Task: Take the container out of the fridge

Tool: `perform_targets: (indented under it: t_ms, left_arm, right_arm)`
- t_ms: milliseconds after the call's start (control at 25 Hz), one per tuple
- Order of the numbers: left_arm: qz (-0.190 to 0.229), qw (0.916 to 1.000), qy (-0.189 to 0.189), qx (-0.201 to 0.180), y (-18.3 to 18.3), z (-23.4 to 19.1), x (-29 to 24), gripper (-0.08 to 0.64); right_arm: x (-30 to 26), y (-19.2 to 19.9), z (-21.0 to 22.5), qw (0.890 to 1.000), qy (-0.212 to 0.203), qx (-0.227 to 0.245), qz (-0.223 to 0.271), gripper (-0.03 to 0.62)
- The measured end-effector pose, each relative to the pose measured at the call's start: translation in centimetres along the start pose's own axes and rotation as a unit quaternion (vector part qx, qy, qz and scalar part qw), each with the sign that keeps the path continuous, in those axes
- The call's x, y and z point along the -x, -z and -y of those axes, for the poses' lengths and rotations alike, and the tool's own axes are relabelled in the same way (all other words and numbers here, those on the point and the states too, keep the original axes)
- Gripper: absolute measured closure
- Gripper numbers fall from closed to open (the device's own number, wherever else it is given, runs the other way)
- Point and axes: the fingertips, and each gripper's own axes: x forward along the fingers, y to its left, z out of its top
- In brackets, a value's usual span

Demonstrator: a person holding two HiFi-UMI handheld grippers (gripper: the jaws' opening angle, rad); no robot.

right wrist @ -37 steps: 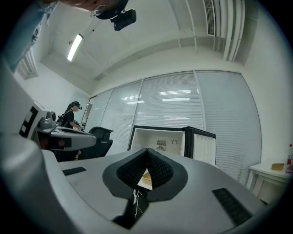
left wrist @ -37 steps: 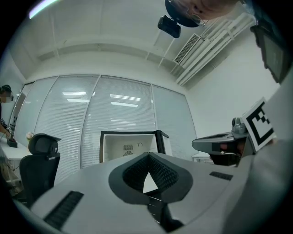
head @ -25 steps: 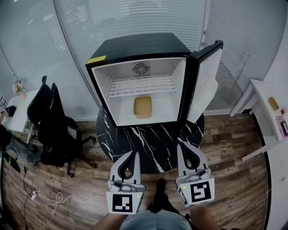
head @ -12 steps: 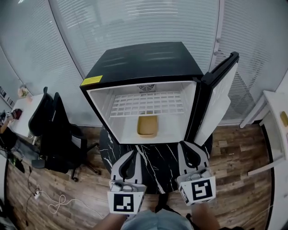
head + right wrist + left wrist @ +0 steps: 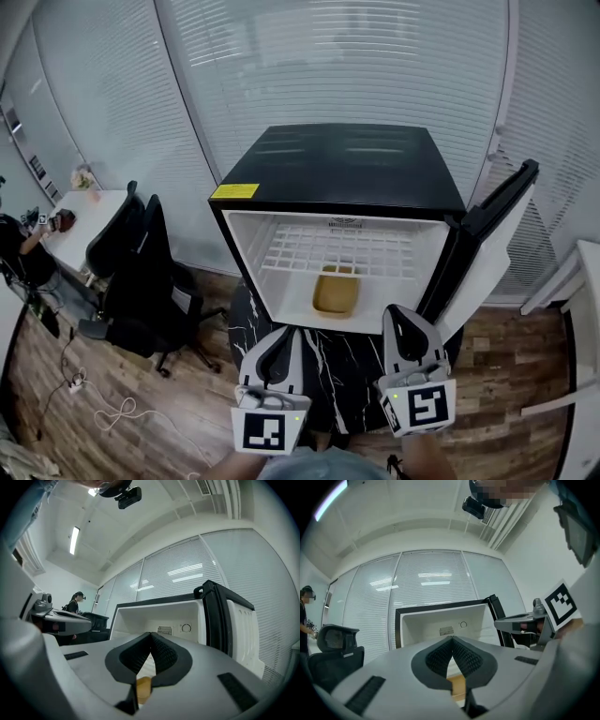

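A small black fridge (image 5: 342, 169) stands with its door (image 5: 492, 248) swung open to the right. Inside, a tan container (image 5: 336, 295) sits on the white floor below a wire shelf (image 5: 347, 253). My left gripper (image 5: 286, 333) and right gripper (image 5: 398, 312) hover side by side in front of the fridge opening, short of the container. Both are shut with nothing between the jaws. In the left gripper view the left gripper's tips (image 5: 451, 639) meet, and the container (image 5: 457, 686) shows through the gap below. The right gripper (image 5: 151, 634) looks the same, with the container (image 5: 143, 688) behind it.
The fridge rests on a round black marble table (image 5: 342, 375). Black office chairs (image 5: 141, 272) and a white desk (image 5: 89, 220) stand to the left, with a person (image 5: 23, 248) beyond. Cables (image 5: 94, 412) lie on the wooden floor. Blinds cover the glass wall behind.
The head view has tilted up and drawn closer, so the fridge sits lower and looks larger. Both grippers have stayed shut, low in front of the opening.
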Motion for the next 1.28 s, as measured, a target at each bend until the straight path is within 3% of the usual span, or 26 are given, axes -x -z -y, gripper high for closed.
perform_targets:
  t_ms: [240, 600, 1280]
  left_arm:
    - [-0.009, 0.9999, -0.014, 0.003, 1.0, -2.3, -0.5, 0.546]
    - [-0.032, 0.9991, -0.002, 0.028, 3.6, -4.9, -3.3, 0.546]
    - [-0.110, 0.9915, 0.040, 0.056, 12.6, -5.7, -8.6, 0.546]
  right_arm:
    - [-2.2, 0.4, -0.8, 1.000, -0.005, 0.003, -0.001, 0.578]
    - [-5.6, 2.7, -1.3, 0.999, 0.001, 0.001, -0.034, 0.578]
    - [-9.5, 14.1, -0.9, 0.988, 0.026, -0.037, -0.149, 0.578]
